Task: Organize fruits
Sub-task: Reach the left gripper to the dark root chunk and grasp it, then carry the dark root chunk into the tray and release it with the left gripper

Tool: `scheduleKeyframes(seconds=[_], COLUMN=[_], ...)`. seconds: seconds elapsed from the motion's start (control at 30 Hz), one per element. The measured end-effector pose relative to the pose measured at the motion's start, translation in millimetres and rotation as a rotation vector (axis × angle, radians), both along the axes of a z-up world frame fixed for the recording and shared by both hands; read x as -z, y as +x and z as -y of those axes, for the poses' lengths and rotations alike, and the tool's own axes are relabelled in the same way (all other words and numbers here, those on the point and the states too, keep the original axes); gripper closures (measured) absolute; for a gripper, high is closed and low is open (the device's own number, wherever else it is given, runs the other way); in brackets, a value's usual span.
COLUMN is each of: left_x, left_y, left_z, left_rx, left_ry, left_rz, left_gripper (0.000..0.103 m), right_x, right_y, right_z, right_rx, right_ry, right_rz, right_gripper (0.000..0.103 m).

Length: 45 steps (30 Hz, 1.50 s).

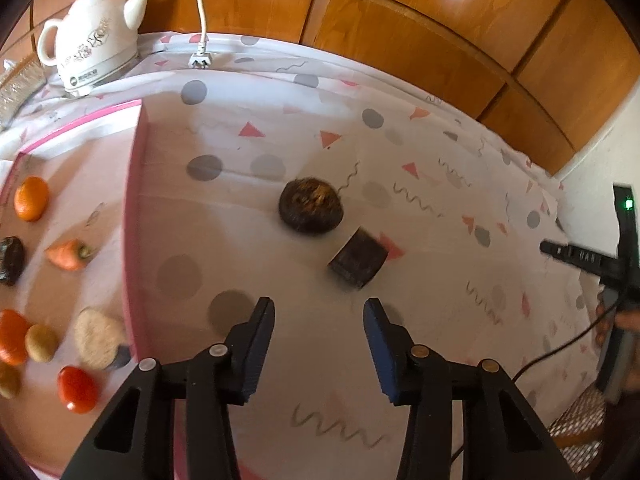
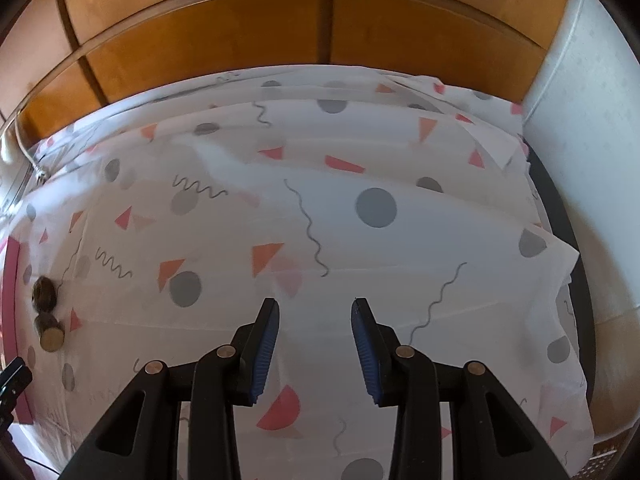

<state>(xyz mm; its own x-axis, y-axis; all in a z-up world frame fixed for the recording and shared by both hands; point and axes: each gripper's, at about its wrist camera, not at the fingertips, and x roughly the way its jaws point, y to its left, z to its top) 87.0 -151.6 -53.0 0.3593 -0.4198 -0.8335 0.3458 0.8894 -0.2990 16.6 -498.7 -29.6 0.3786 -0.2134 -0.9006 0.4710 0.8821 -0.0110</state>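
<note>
Left tool: fingers apart with nothing between them, hanging over bare patterned cloth on the worktop. Ahead of it, apart from the fingertips, lie two loose items – a dark round fruit with a fibrous brownish top, and just beside it a short dark cylinder-shaped piece, tipped on its side; whether the two touch cannot be told. To the left stands a pink-edged tray holding the sorted produce: an orange toward the back, a small carrot, a dark item at the picture's edge, a tomato, a kiwi and a pale rough lump, all lying apart or just beside one another on the tray floor. A white kettle sits at the back left of the worktop, its plug lying loose on the cloth. Right tool: fingers apart, empty, over bare cloth – the right wrist view shows the same two dark items far off to its left, fruit behind, cylinder in front. Wooden panels run behind the worktop.
</note>
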Motion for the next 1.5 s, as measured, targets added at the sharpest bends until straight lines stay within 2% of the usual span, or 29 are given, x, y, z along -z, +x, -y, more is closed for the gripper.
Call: scheduleKeyframes(seconds=[0.1,0.13,0.27,0.3,0.43,0.57,0.63,0.73,0.9,1.17,1.5], left_x=[5,6,3,3,10,16,20,24,29,27,26], left_y=[9,12,15,16,24,30,33,34,36,22,17], left_z=[6,7,20,22,31,37,41,47,48,62,62], left_rx=[-0.015,-0.026,-0.022,-0.020,-0.016,-0.020,-0.025,-0.039,-0.039,0.007,0.017], left_ry=[-0.043,-0.055,-0.056,-0.051,-0.067,-0.096,-0.088,-0.045,-0.057,0.050,0.058], left_rz=[-0.031,-0.033,0.012,0.026,-0.016,-0.046,-0.067,-0.052,-0.035,0.066,0.095], left_gripper=[0.044,0.043,0.036,0.029,0.028,0.032,0.049,0.060,0.059,0.060,0.060], right_x=[0,-1,-4,-5,-5,-4,-3,-2,-2,-3,-4], right_y=[-1,-1,-7,-9,-12,-10,-8,-8,-7,-7,-15], right_z=[3,5,19,24,30,26,25,24,22,23,44], right_rx=[0.008,0.013,0.069,0.088,0.119,0.100,0.095,0.092,0.085,0.088,0.181], right_ry=[0.004,0.007,0.028,0.036,0.059,0.061,0.064,0.065,0.064,0.055,0.072], right_rz=[0.003,0.007,0.033,0.041,0.054,0.051,0.048,0.044,0.040,0.044,0.065], right_gripper=[0.065,0.065,0.065,0.065,0.064,0.064,0.064,0.064,0.064,0.064,0.064])
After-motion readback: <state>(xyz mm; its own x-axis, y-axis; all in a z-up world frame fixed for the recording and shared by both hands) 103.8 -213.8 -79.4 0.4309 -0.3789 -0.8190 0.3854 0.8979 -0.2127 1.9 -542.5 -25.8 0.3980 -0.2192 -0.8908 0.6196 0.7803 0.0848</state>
